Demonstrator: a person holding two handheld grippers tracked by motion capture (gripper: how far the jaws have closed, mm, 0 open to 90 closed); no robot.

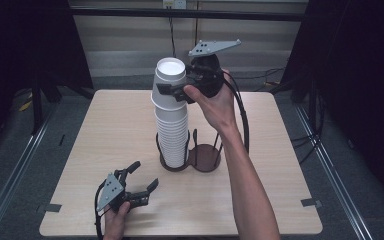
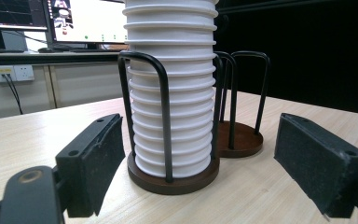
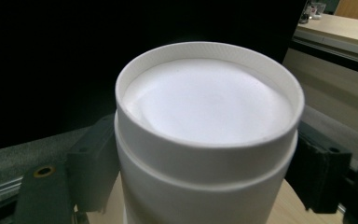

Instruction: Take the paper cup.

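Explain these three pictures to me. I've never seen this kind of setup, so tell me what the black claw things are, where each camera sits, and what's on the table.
No robot here: a person holds a two-jaw gripper in each hand. The high view looks down on the wooden table; the other two cameras ride on the grippers and look along their jaws. On the table stands a dark wire cup holder with two round bays. One bay holds a tall stack of upturned white paper cups; the other is empty. The right gripper has its jaws on either side of the top cup, apparently gripping it. The left gripper rests open near the table's front edge, holding nothing.
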